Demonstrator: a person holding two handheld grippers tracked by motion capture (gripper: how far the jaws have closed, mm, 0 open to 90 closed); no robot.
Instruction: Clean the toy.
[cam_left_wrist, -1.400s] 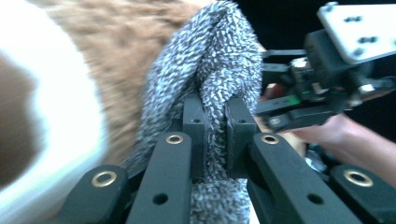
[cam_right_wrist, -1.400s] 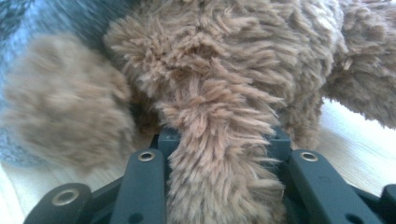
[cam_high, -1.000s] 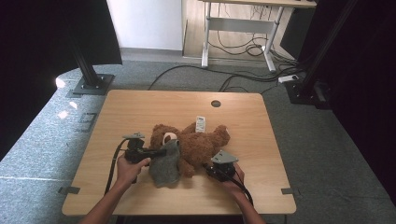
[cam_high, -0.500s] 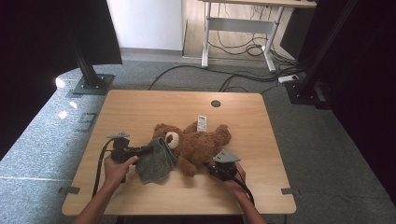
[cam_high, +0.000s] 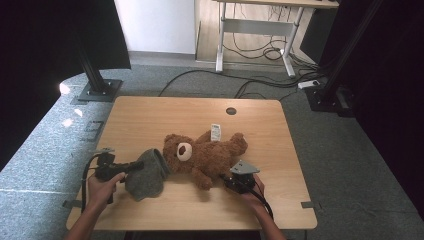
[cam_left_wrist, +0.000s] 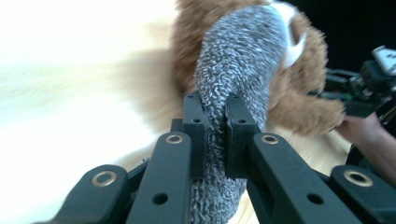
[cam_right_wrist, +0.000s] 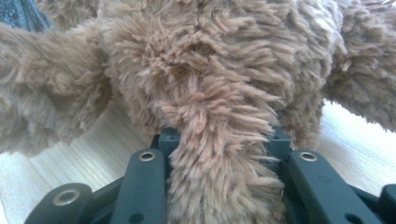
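Note:
A brown teddy bear (cam_high: 205, 152) lies on its back in the middle of the wooden table (cam_high: 150, 120). My left gripper (cam_high: 135, 164) is shut on a grey knitted cloth (cam_high: 147, 172) just left of the bear's head. In the left gripper view the cloth (cam_left_wrist: 233, 70) is pinched flat in my left gripper (cam_left_wrist: 215, 109), with the bear (cam_left_wrist: 299, 88) behind it. My right gripper (cam_high: 225, 179) is shut on one of the bear's legs at the near right. In the right gripper view the furry leg (cam_right_wrist: 219, 140) fills the gap between the jaws.
A white tag (cam_high: 215, 132) sticks out from the bear's far side. A round cable hole (cam_high: 231, 110) sits near the table's far edge. Black stand bases (cam_high: 97, 91) and cables lie on the floor beyond. The other hand's gripper (cam_left_wrist: 359, 88) appears at the right of the left gripper view.
My left hand has moved left across the table with the grey cloth, drawing it away from the bear's body to beside its head. The right hand and the bear have stayed put.

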